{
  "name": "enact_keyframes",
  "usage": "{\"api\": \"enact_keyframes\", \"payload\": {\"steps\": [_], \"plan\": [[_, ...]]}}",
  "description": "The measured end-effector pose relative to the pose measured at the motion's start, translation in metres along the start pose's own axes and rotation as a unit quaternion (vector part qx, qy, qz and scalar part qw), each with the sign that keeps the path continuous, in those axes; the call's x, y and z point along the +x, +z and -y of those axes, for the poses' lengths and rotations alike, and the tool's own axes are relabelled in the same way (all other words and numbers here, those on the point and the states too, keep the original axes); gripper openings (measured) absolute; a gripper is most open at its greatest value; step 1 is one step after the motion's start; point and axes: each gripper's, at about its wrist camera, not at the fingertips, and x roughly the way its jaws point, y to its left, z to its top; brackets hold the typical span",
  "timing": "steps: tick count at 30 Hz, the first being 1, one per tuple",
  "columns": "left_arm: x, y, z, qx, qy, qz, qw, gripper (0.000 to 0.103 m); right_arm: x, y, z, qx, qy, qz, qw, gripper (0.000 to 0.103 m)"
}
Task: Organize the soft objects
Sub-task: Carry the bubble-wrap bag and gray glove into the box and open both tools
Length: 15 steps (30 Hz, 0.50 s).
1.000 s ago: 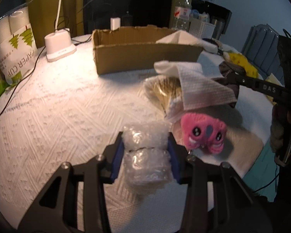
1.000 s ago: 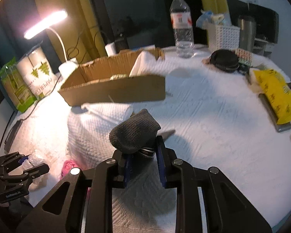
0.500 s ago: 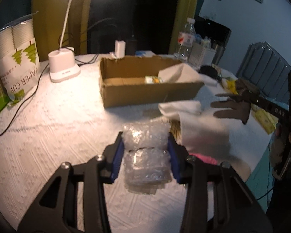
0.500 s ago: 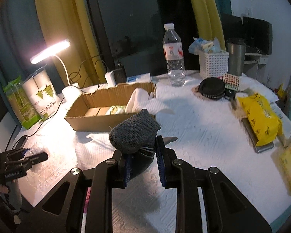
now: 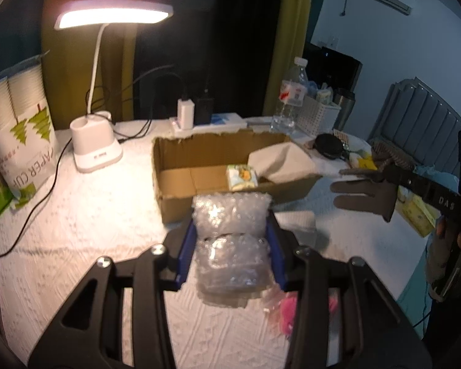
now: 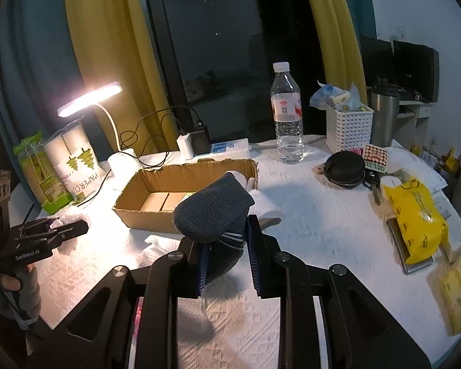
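Holding soft items in both grippers, above the white table cover.

Left gripper (image 5: 230, 240) jaws clamped on the bubble wrap wad (image 5: 230, 246); cardboard box (image 5: 181, 193) sits just ahead of the tips. Right gripper (image 6: 227, 246) jaws pinched on the grey knit sock (image 6: 213, 215), box (image 6: 156, 184) ahead-left. Pink plush (image 5: 287, 313) lies below the left gripper's right jaw.
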Motion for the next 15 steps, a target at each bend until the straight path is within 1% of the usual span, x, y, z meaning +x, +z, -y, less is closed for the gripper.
{"api": "enact_keyframes", "payload": {"steps": [15], "plan": [[0.020, 0.028, -0.005, 0.004, 0.011, 0.018, 0.9998, 0.043, 0.027, 0.026, -0.013, -0.024, 0.025, 0.007, 0.999, 0.025]]}}
